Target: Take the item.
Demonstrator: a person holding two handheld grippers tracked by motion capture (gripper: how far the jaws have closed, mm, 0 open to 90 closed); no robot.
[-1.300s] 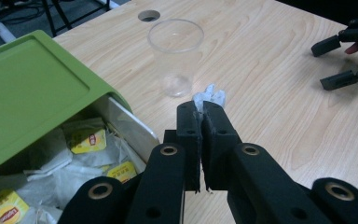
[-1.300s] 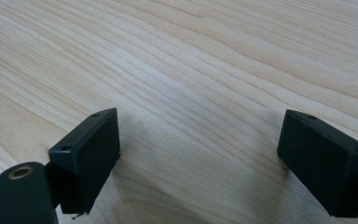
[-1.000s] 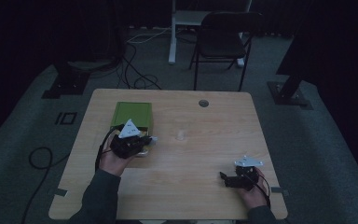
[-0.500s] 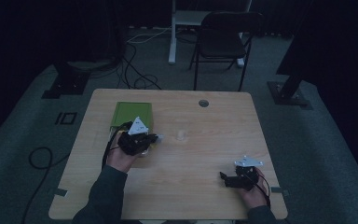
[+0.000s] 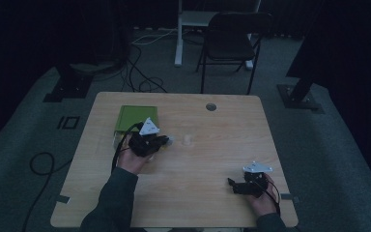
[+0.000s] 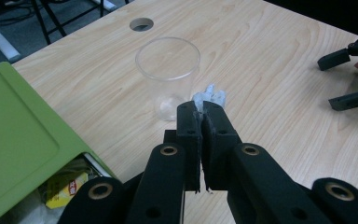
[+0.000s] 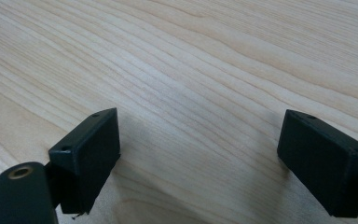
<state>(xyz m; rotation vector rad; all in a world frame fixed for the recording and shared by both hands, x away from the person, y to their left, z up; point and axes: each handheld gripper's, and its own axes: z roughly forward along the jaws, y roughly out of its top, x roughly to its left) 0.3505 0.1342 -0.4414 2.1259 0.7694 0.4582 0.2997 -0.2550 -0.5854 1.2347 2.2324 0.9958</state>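
Left gripper [image 6: 200,112] pinches a small pale wad [image 6: 209,97] just beside the cup [image 6: 168,77].

The wad sticks out past the tightly pressed jaws, at the table's [image 5: 212,203] middle left; it looks light, soft and crumpled, so a pinch at its bunched middle should hold. The one clear plastic cup, standing upright and open, probably tips or dents easily: better taken low on its wall. One green box [image 6: 14,140] lies at far left, its near end open on packets. The right gripper [image 5: 241,186], one of two, rests near right with jaws spread wide, holding nothing.
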